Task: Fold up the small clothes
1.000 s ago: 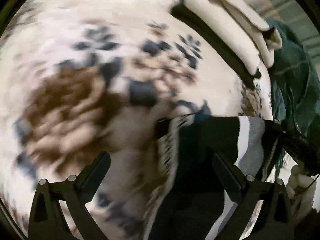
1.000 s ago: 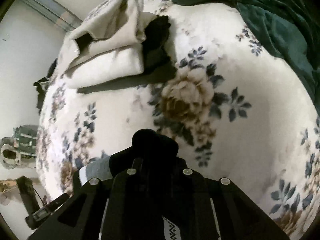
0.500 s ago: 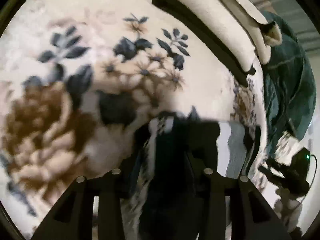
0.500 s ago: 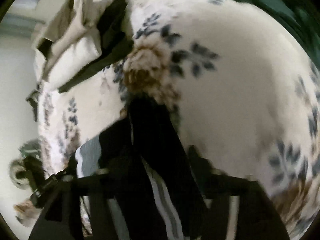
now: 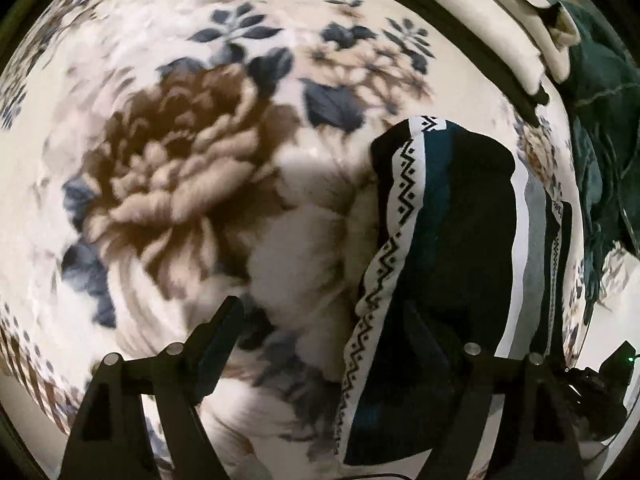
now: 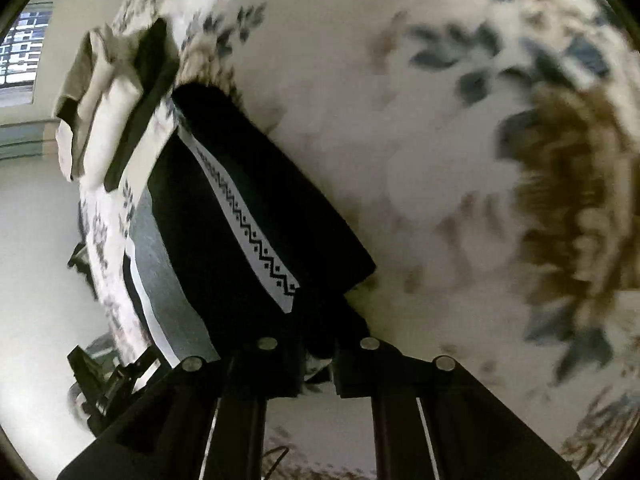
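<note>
While the left gripper (image 5: 320,328) hangs spread over the floral blanket (image 5: 192,168), the right gripper (image 6: 318,354) pinches the dark garment (image 6: 240,216).

- Floral blanket (image 5: 192,184) fills most of both frames.
- Dark green fabric (image 5: 600,128) bunched at right edge.
- Barred window (image 6: 20,52) in the upper left.

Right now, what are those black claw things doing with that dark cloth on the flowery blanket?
Someone is folding a small dark garment with a zigzag-patterned band on the floral blanket. The right gripper has its fingers pinched on the garment's near edge. The left gripper is open, one finger over the cloth. Folded cream clothes lie farther back.
</note>
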Demonstrator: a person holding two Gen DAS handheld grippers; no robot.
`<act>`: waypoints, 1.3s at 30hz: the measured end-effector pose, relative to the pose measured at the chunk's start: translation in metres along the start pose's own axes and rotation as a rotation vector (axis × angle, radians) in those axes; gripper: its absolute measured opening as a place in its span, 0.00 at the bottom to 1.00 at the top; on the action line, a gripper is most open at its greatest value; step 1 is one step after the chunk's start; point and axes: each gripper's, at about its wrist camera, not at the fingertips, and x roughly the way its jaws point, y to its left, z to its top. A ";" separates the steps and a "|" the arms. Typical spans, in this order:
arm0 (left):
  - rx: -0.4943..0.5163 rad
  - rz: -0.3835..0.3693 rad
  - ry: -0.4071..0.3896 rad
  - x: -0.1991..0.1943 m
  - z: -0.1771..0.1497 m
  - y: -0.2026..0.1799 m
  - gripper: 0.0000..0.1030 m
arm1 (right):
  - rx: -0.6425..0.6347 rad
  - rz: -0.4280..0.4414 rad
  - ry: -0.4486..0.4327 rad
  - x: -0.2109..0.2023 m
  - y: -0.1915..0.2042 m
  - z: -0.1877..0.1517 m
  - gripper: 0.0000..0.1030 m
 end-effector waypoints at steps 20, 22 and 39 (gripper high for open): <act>-0.155 -0.370 0.016 0.042 0.091 -0.006 0.30 | 0.155 0.106 0.135 0.017 -0.040 -0.009 0.35; -0.216 -0.426 0.052 0.054 0.093 0.002 0.40 | 0.159 0.113 0.132 0.015 -0.041 -0.010 0.35; -0.295 -0.419 0.019 0.038 0.095 0.033 0.25 | 0.279 0.339 0.167 0.052 -0.054 -0.054 0.75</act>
